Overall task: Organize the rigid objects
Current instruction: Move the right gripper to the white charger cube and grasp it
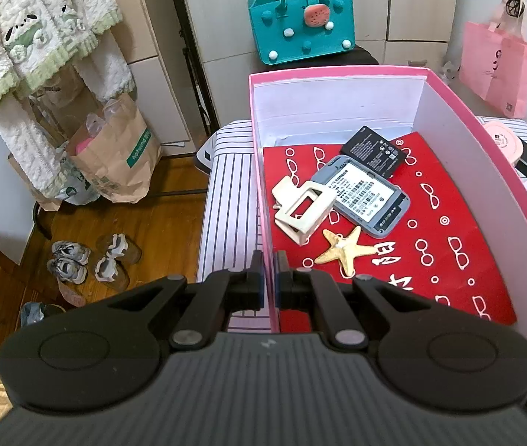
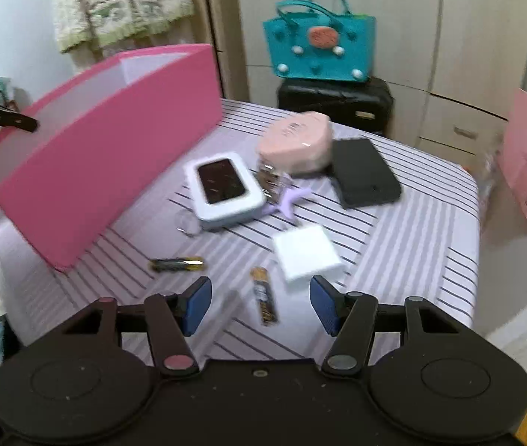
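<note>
My left gripper (image 1: pixel 269 278) is shut on the near left wall of the pink box (image 1: pixel 478 156), one finger on each side of it. On the red patterned liner (image 1: pixel 449 223) inside lie a starfish (image 1: pixel 341 249), a cream hair clip (image 1: pixel 300 212), a grey device (image 1: pixel 363 197) and a black battery pack (image 1: pixel 373 150). My right gripper (image 2: pixel 260 303) is open, low over the striped table (image 2: pixel 412 223). A small gold-and-black battery (image 2: pixel 264 299) lies between its blue pads (image 2: pixel 200 303), untouched. A second battery (image 2: pixel 176 264) lies to the left, near the pink box (image 2: pixel 114 163).
Beyond the right gripper lie a white square pad (image 2: pixel 306 252), a windowed tin (image 2: pixel 224 189), a purple clip (image 2: pixel 285 204), a pink round case (image 2: pixel 295 143) and a black box (image 2: pixel 365 173). A teal bag (image 2: pixel 319 48) stands on a black case behind the table.
</note>
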`<move>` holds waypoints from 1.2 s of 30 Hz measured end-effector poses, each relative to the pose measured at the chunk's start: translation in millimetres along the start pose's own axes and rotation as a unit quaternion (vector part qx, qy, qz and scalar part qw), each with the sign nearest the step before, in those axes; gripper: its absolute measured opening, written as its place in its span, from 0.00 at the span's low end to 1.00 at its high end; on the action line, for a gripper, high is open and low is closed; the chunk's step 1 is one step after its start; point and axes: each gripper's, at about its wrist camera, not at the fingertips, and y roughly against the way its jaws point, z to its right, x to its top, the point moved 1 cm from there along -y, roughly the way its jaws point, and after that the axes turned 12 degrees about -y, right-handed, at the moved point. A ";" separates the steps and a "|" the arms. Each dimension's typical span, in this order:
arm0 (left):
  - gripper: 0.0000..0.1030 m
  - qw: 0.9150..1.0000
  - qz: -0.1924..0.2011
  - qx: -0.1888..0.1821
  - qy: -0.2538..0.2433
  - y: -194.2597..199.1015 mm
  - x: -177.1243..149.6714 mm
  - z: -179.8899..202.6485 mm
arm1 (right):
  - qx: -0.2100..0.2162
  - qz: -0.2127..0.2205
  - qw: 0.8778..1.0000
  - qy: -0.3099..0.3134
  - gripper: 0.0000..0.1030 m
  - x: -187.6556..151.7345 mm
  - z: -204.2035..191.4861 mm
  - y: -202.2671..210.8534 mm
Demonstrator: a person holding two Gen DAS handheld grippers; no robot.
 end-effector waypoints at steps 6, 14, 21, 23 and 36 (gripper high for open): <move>0.04 1.000 -0.002 0.001 0.007 -1.9 0.4 0.3 | -0.019 0.009 1.000 -0.019 0.62 8.2 13.6 -13.6; 0.04 1.000 -0.003 -0.007 0.005 -3.8 1.2 1.1 | -0.016 -0.004 0.998 -0.058 0.62 22.7 20.5 -41.0; 0.04 1.000 0.002 -0.014 0.009 -5.9 -1.1 -3.0 | -0.046 -0.001 0.997 -0.064 0.54 27.5 17.3 -43.2; 0.04 1.000 0.003 -0.013 0.008 -5.5 -1.7 -1.7 | -0.046 -0.001 0.997 -0.066 0.54 27.9 17.9 -42.6; 0.05 1.000 0.009 -0.022 0.011 -6.0 -2.5 -2.5 | -0.030 0.026 0.998 -0.047 0.53 40.2 -4.5 -13.0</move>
